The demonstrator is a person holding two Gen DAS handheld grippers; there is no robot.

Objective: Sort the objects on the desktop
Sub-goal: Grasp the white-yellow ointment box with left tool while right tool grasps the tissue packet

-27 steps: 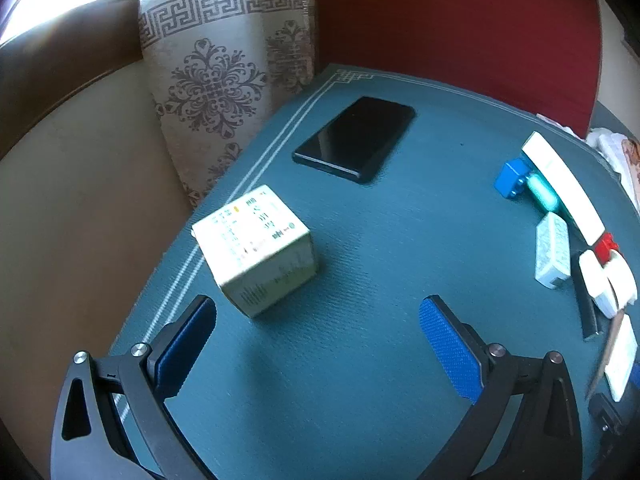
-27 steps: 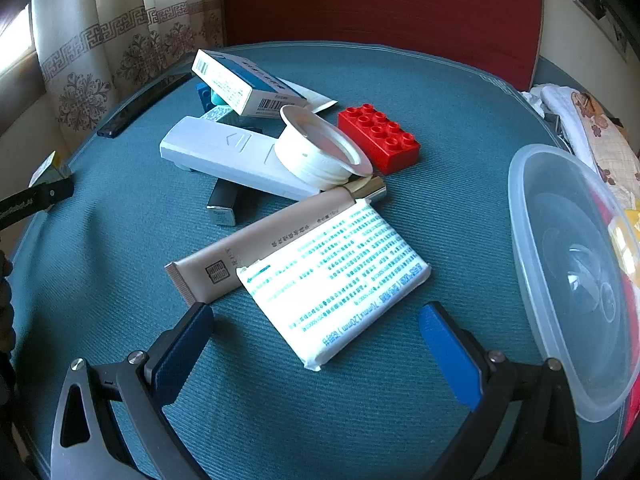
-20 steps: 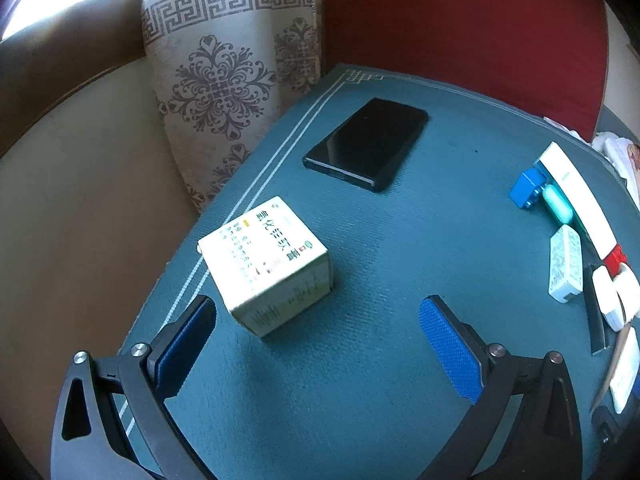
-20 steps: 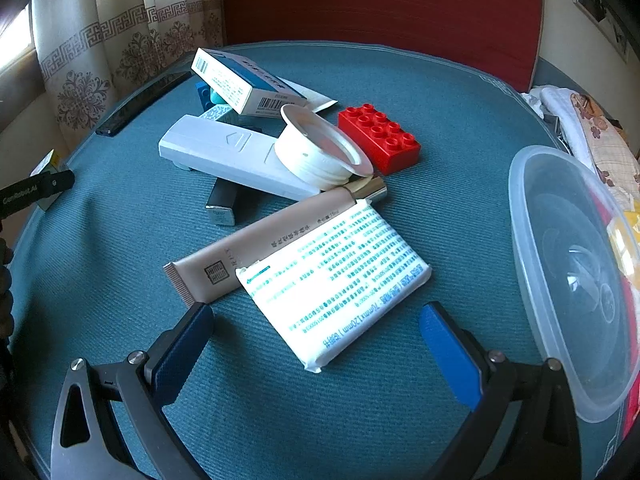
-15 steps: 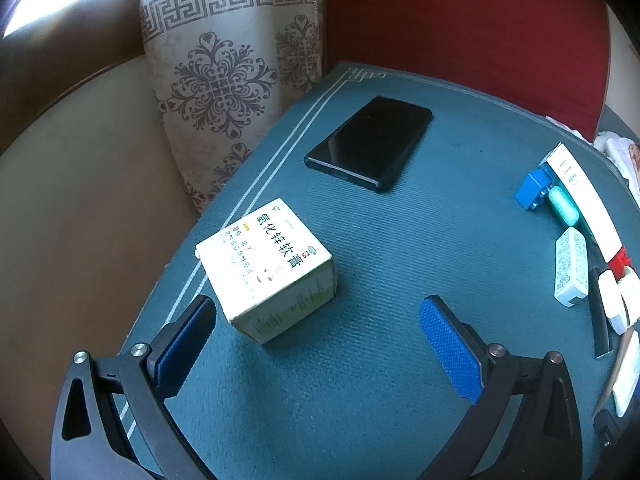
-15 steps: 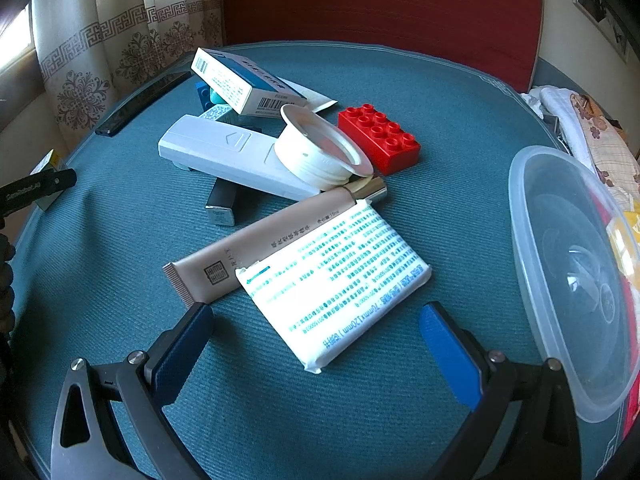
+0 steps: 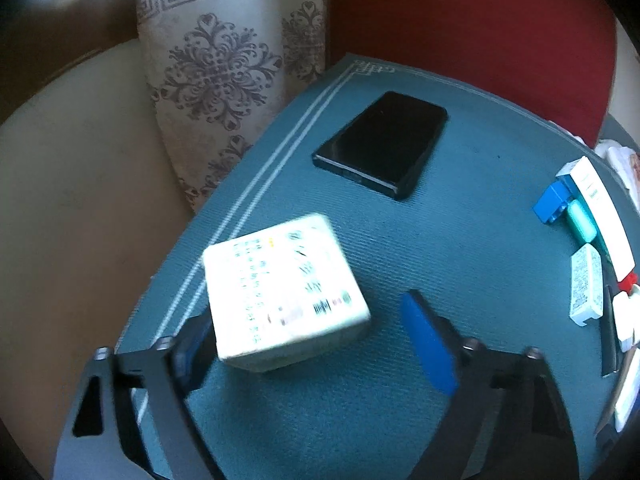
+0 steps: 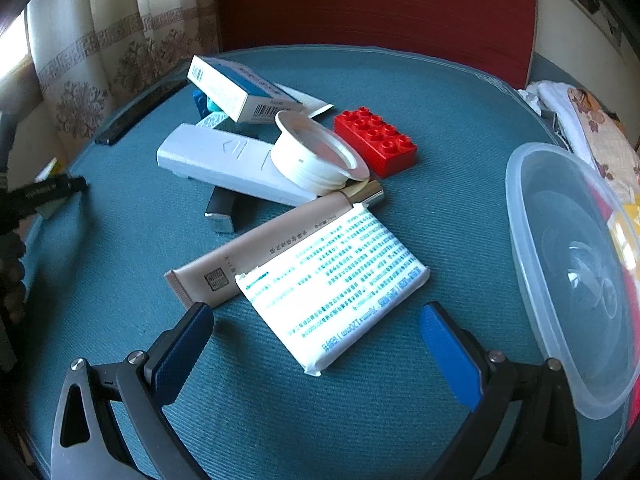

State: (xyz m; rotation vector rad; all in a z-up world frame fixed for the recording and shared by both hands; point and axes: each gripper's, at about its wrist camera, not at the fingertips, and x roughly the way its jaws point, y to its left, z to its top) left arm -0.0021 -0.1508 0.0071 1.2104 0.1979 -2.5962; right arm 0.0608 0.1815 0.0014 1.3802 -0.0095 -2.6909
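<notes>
On the ribbed teal mat (image 7: 460, 240), the matte cardboard box (image 7: 284, 294) now sits between the left gripper's (image 7: 312, 340) spread jaws, closer than before; the right gripper (image 8: 316, 344) gapes too.

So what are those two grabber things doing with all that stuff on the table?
A person is sorting odds and ends on a teal table mat with a gripper in each hand. The left gripper is open around a small white medicine box, not squeezing it yet. The right gripper hangs open just in front of a white tissue pack, holding nothing. Behind that lie a beige tube, a white remote and a red building brick.
</notes>
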